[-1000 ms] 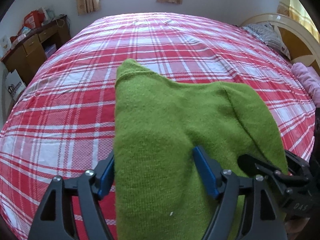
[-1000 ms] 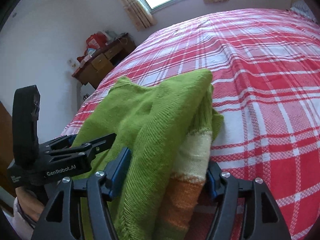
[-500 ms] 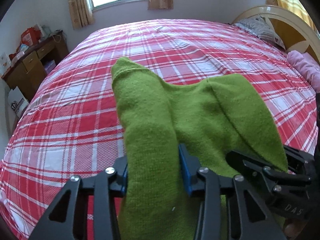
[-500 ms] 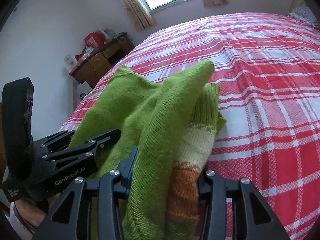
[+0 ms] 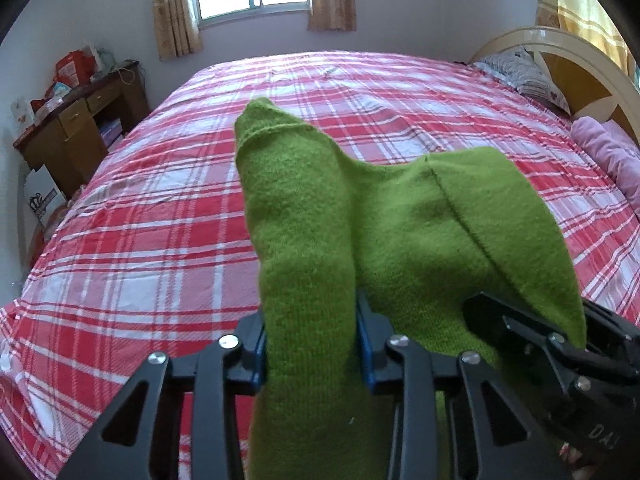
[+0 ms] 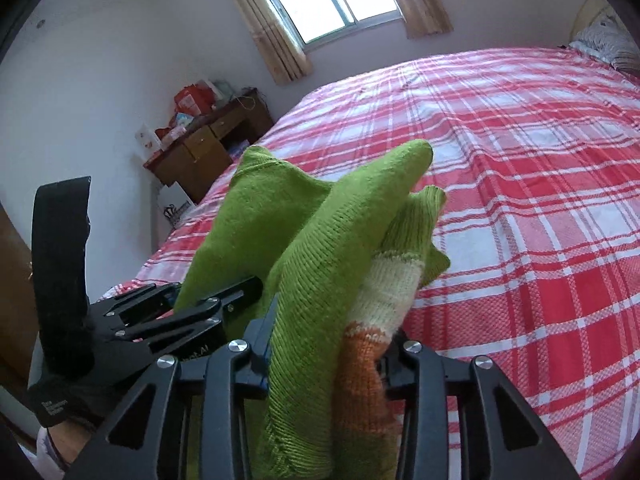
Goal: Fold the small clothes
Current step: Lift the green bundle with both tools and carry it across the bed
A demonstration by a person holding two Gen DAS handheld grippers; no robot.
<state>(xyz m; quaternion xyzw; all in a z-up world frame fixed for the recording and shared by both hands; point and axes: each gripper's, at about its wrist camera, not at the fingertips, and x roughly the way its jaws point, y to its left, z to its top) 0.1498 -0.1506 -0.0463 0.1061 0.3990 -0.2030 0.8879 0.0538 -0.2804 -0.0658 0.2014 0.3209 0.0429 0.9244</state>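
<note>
Gripping the green sweater above the plaid bed, my left gripper and right gripper each pinch a bunched fold.

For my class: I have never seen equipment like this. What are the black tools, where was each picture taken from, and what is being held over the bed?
No robot is here. A person holds two black hand-held grippers, one in each hand, each with a wide-angle camera looking forward along its two fingers. One picture comes from the left hand-held gripper, the other from the right hand-held gripper; each picture also shows the other tool at its edge. Both are shut on the same green knitted garment, which has cream and orange stripes on one part. Below lies a bed with a red and white checked sheet. A wooden desk stands by the wall, and pillows lie at the headboard.
</note>
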